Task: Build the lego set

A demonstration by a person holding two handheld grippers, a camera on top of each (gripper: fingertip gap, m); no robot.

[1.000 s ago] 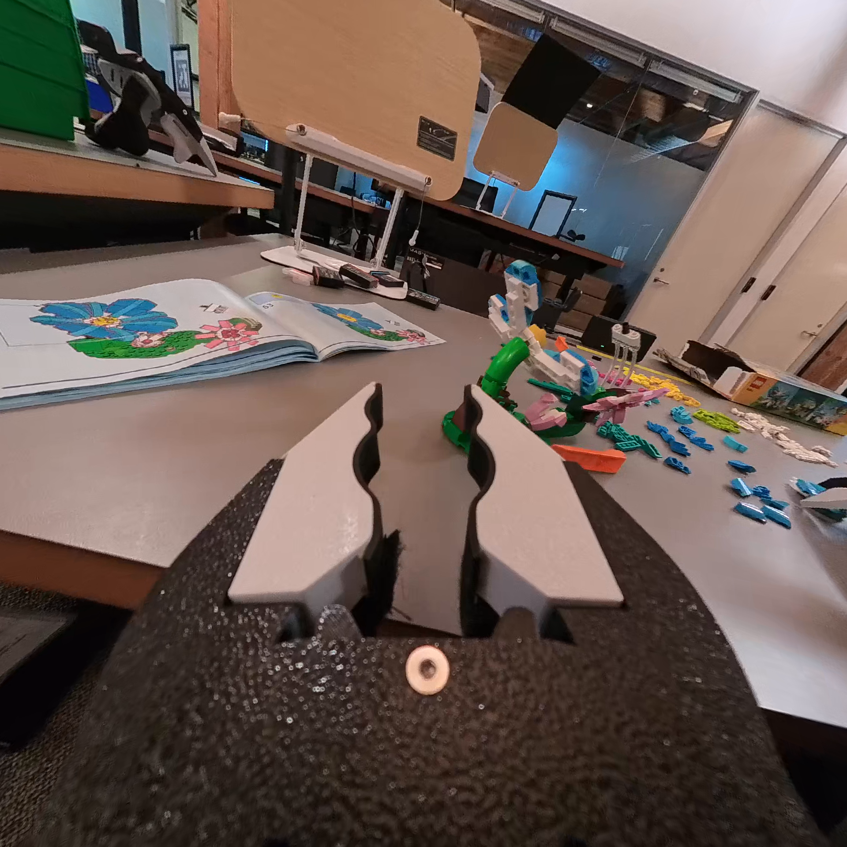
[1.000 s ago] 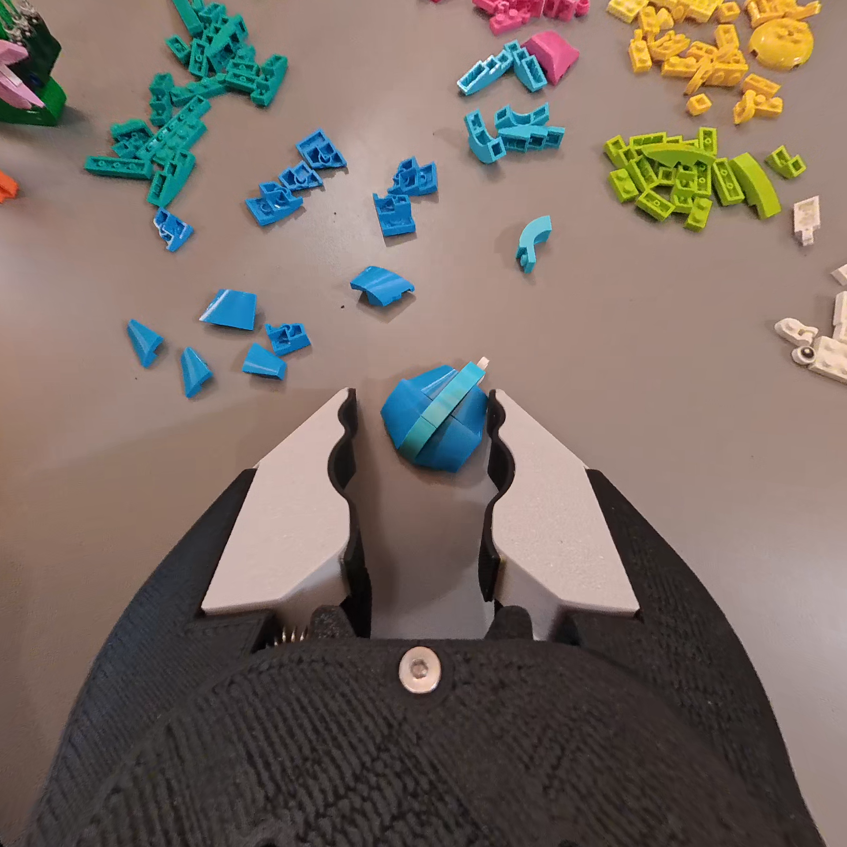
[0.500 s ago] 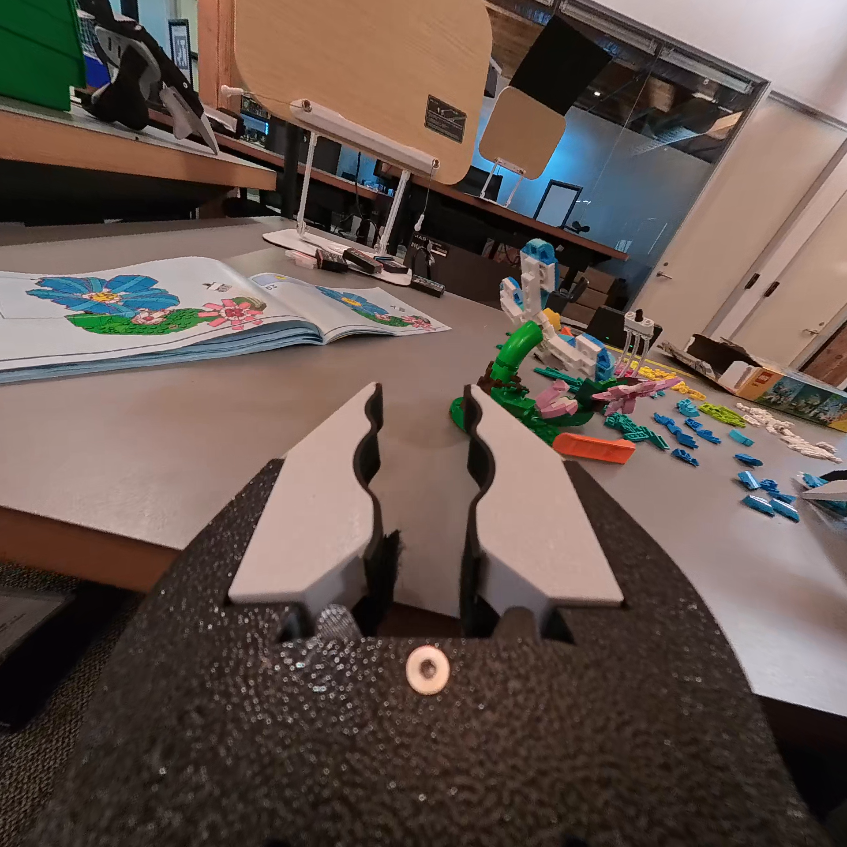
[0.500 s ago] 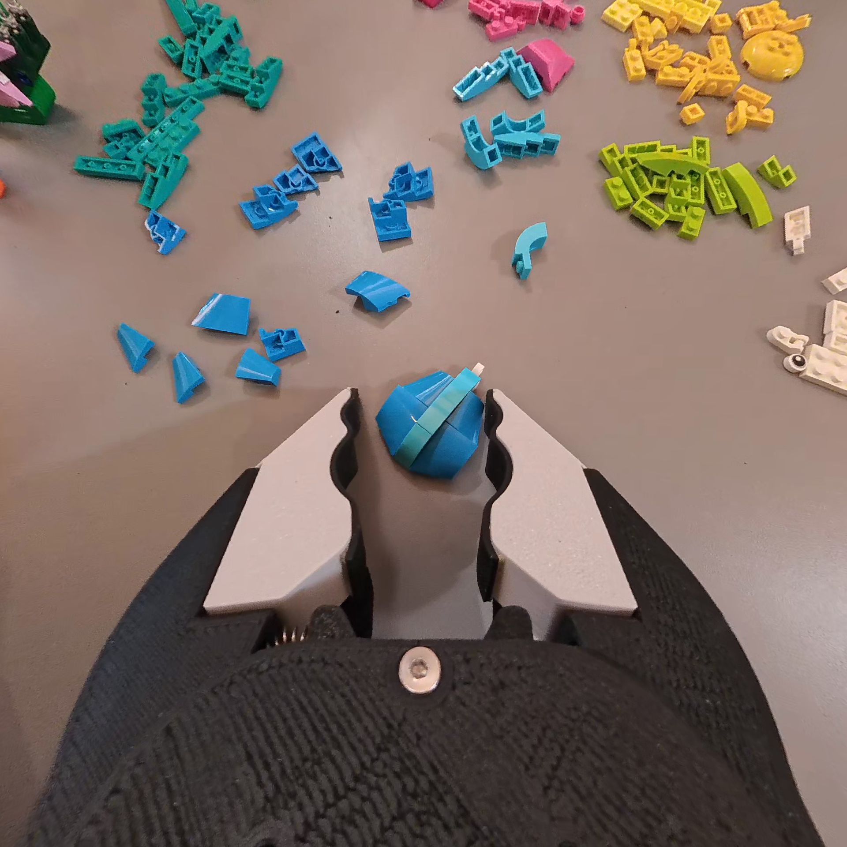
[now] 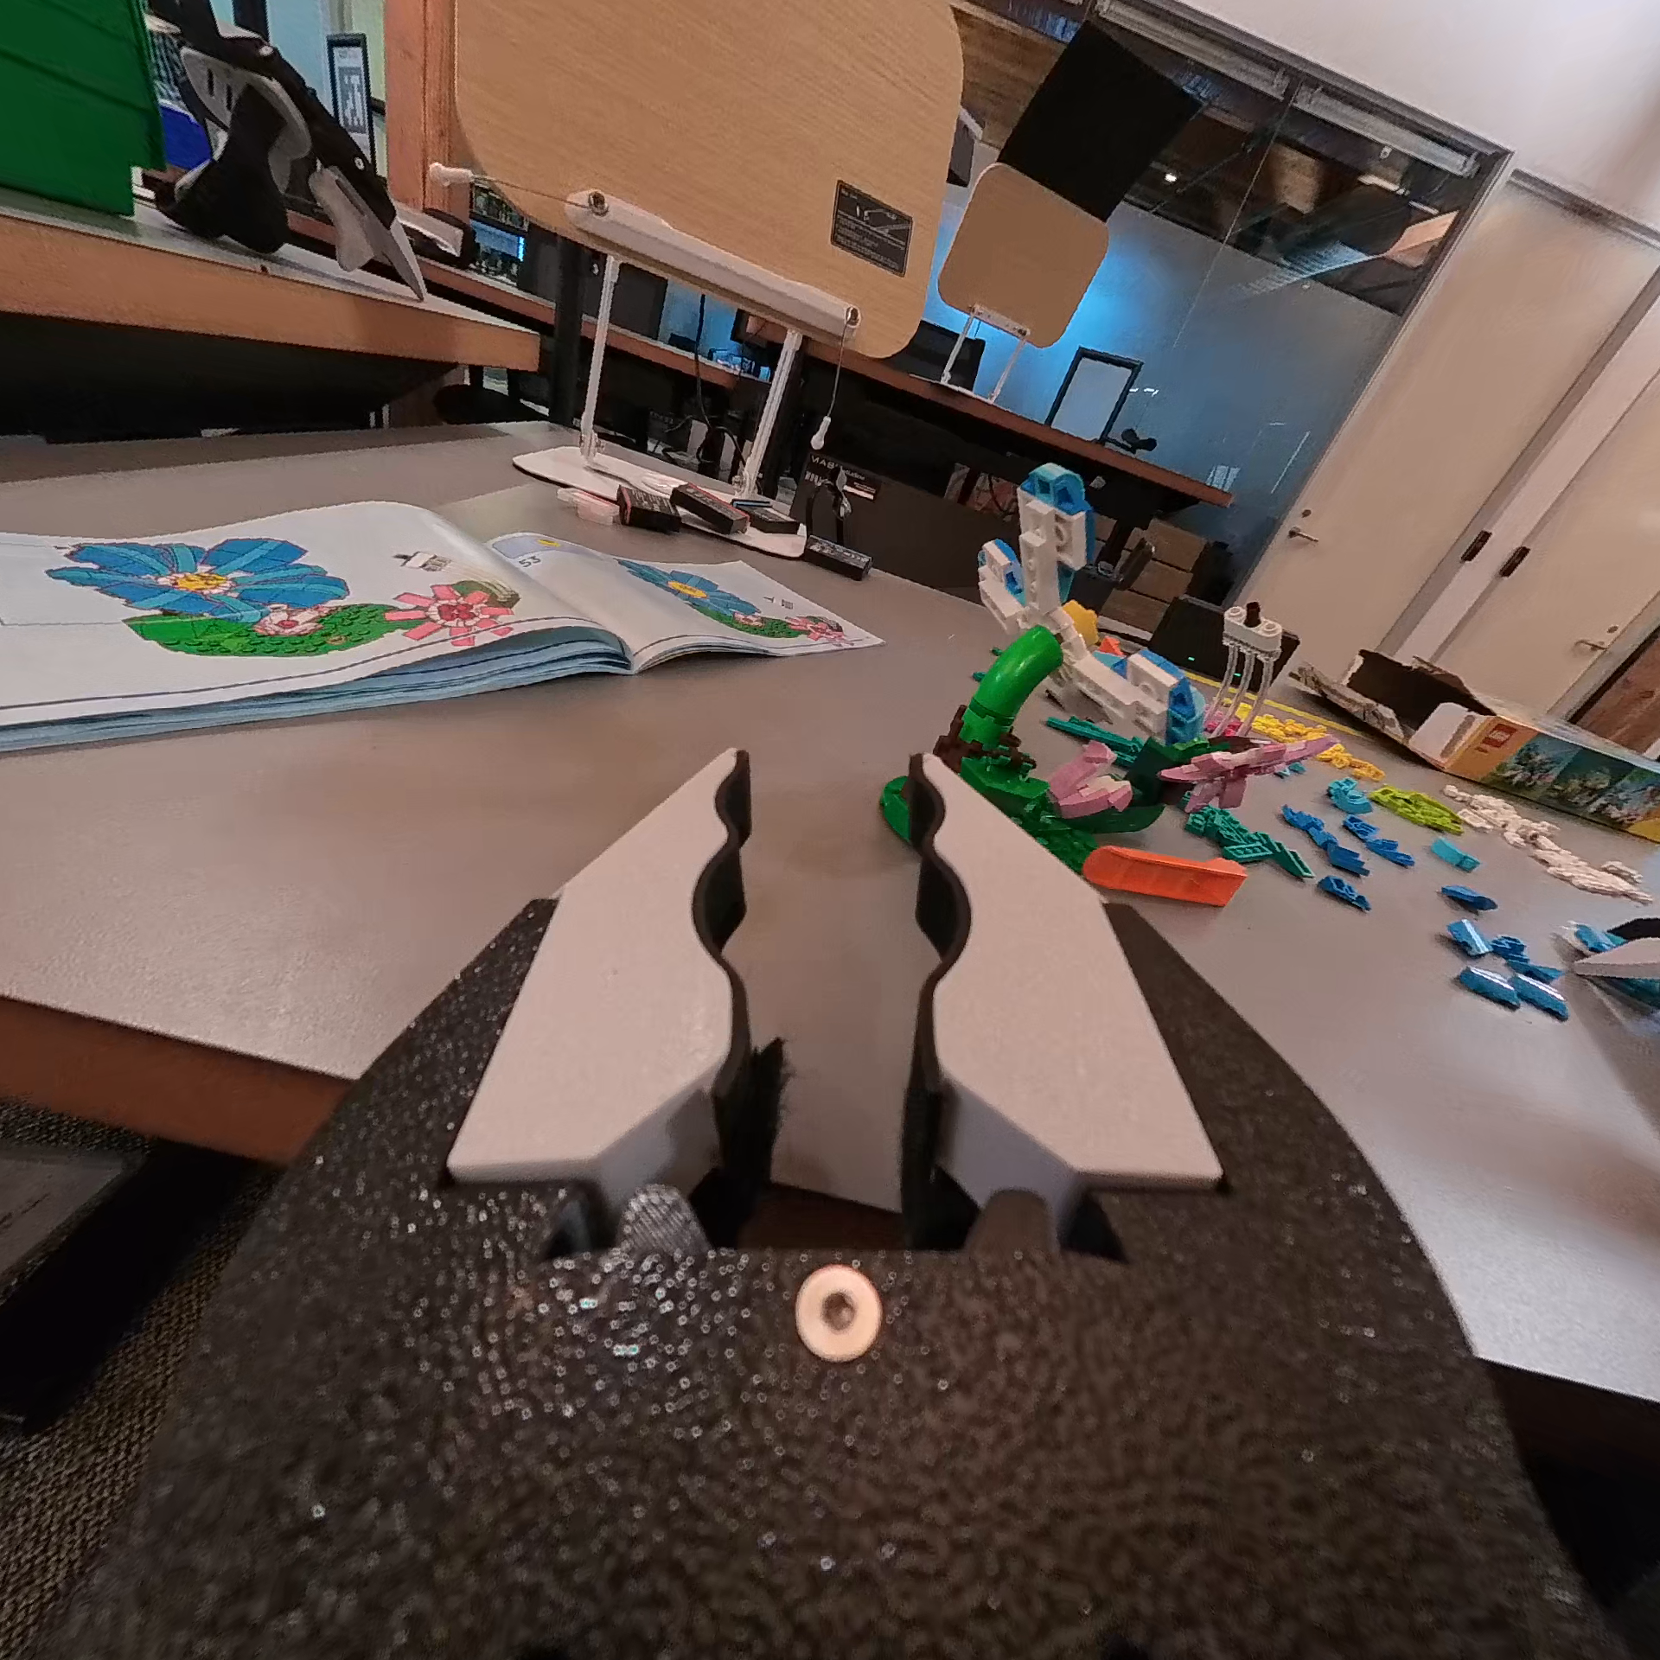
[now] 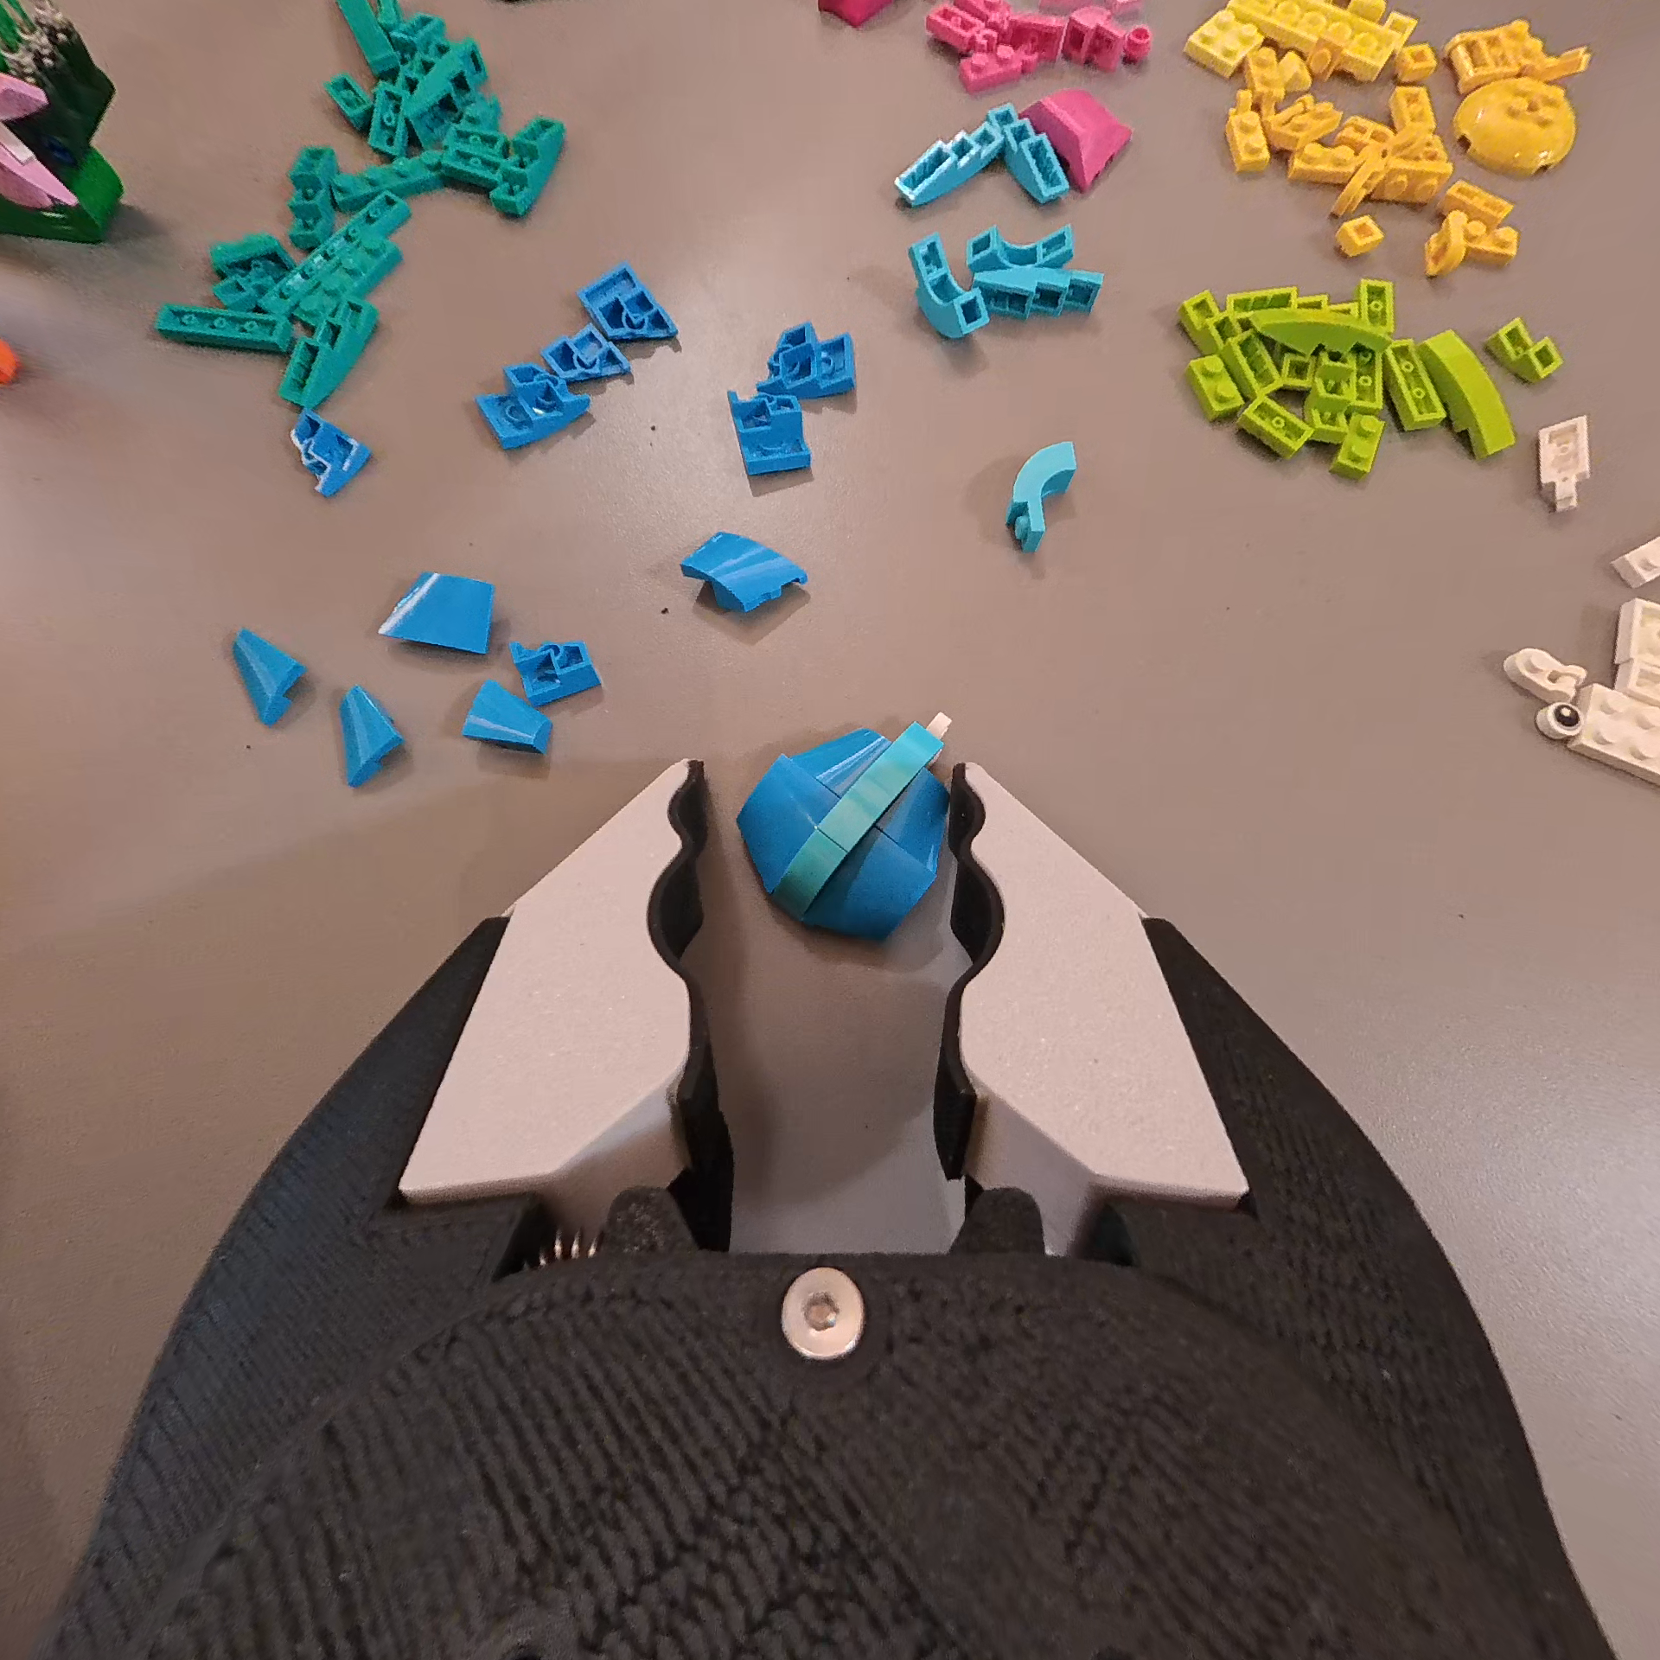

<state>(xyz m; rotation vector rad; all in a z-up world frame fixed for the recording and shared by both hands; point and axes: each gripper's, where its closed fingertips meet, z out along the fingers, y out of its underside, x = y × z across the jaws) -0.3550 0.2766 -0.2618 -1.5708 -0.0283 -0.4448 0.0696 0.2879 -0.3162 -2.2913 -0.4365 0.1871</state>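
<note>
Right hand-held gripper hangs open astride the blue petal assembly lying on the counter, apparently mid-pickup, so closing squarely comes next, while the left hand-held gripper waits narrowly parted and empty.

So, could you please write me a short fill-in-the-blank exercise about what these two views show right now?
1. The right tongs sit open around a rounded petal assembly coloured ____.
2. The left tongs are open and hold ____.
3. The instruction booklet on the table lies ____.
4. The round domed piece lies among the pile coloured ____.

Missing words: blue; nothing; open; yellow
</note>
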